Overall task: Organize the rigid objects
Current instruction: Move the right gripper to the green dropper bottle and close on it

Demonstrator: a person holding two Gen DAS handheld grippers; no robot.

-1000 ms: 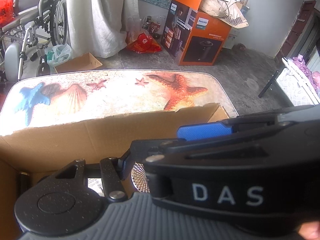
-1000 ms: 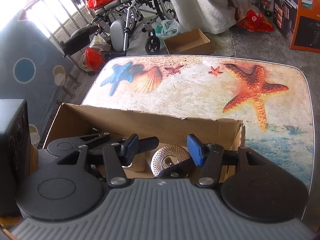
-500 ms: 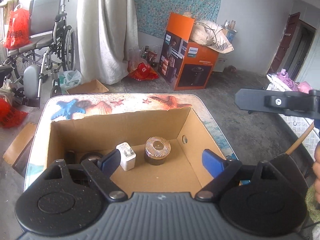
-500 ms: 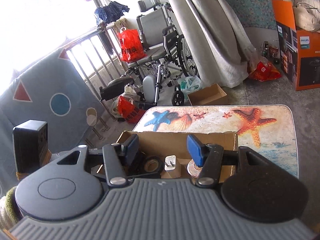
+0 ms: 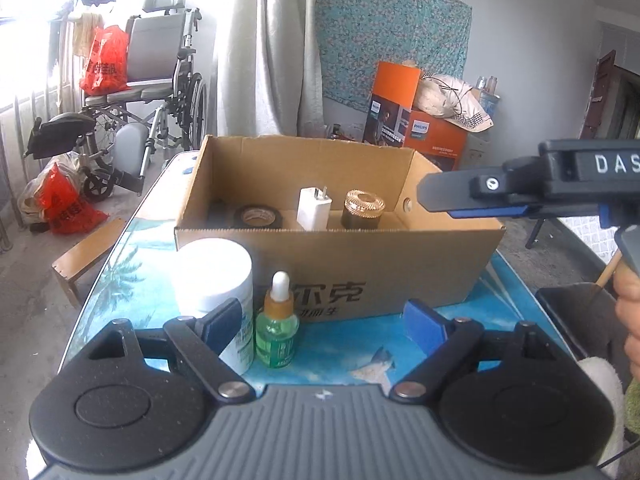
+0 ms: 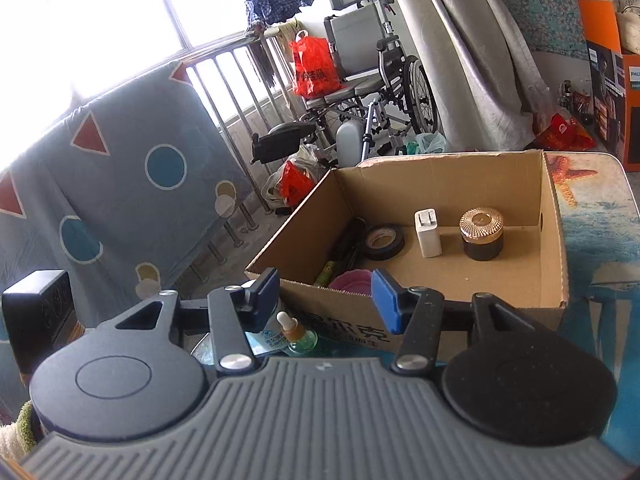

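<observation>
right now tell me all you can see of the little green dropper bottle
The dropper bottle is small and see-through, looks like glass or plastic, with green liquid, an amber collar and a white bulb on top. It stands upright on the table, outside the box, close to its front wall, beside the white jar. Whether they touch is unclear. No gripper touches it.

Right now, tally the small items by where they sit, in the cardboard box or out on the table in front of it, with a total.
In the cardboard box: 5 (tape roll, white charger, gold-lidded jar, dark pen-like stick, pink lid)
On the table: 2 (white tub, green dropper bottle)
Total: 7
</observation>
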